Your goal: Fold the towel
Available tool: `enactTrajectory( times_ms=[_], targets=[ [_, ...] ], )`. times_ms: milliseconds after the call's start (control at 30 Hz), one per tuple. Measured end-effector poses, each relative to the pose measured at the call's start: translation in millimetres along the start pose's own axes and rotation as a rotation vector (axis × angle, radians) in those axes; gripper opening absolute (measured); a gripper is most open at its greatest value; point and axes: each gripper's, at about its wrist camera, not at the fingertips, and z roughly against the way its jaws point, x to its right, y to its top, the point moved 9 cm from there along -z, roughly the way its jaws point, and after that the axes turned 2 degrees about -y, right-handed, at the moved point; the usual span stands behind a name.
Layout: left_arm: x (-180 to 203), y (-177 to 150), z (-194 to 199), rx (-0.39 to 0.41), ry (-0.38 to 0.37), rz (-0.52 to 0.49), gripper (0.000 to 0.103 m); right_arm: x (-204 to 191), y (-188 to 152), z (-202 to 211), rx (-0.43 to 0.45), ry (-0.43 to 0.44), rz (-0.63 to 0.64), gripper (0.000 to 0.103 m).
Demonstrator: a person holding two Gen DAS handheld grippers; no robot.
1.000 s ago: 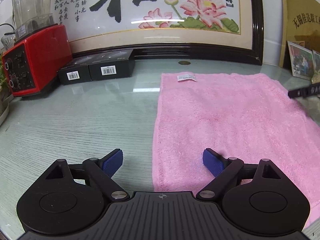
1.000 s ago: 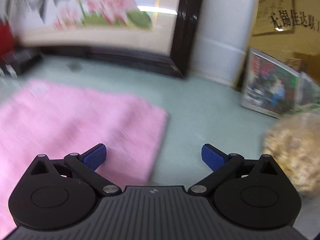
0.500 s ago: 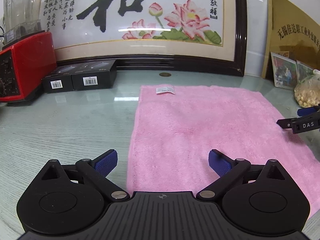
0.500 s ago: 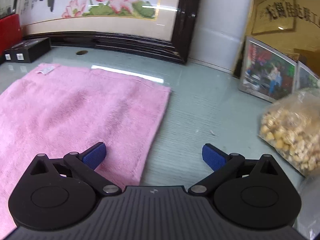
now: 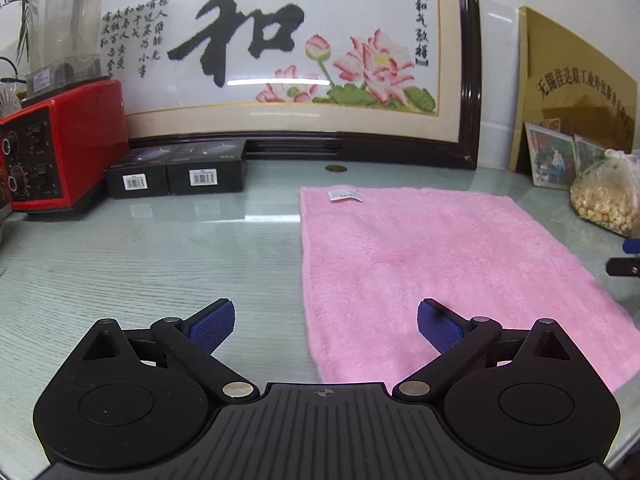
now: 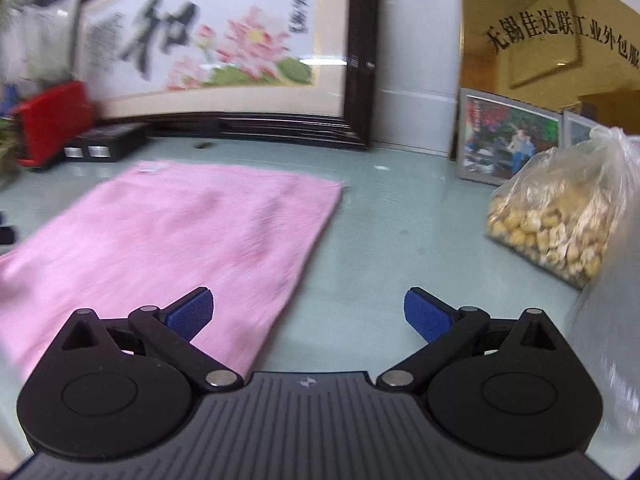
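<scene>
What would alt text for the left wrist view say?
A pink towel lies flat on a glass table, with the open left claw straddling its near left edge. Behind stand a framed lotus embroidery, black boxes and a red appliance.

Two low wrist views, forward-down, both over the towel (image 5: 440,264).
</scene>
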Motion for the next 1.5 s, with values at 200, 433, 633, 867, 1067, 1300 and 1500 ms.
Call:
enactTrajectory(
  times_ms=[200,433,633,867,1067,1300,1500],
  targets=[
    [1.6,-17.3,28.1,0.029,-0.066,0.004,0.099,-17.5,-24.9,36.6,0.073,0.144,-0.052,0.102],
    [15.5,-40.7,31.4,-0.027,-0.115,0.048,0.099,-28.3,-56.9,41.2,0.092,0.141,-0.059,0.101],
    [26.2,-39.5,24.5,-0.038,-0.149,0.088,0.095,-46.5,-63.9,39.3,0.108,0.075,0.036,0.095],
    [43.2,-40.9,18.9,-0.034,-0.157,0.049,0.081,-66.7,-70.2,36.4,0.153,0.061,0.108,0.087],
    [47.5,-42.3,16.7,-0.03,-0.127,0.023,0.07,-69.7,-71.3,38.6,0.192,0.07,0.102,0.061],
    [45.1,-42.0,14.8,-0.024,-0.099,0.022,0.027,-63.3,-74.0,45.3,0.211,0.06,0.068,0.037],
    [44.9,-40.8,14.5,-0.002,-0.111,0.056,0.009,-61.6,-76.7,48.2,0.225,0.054,0.049,0.011]
  ],
)
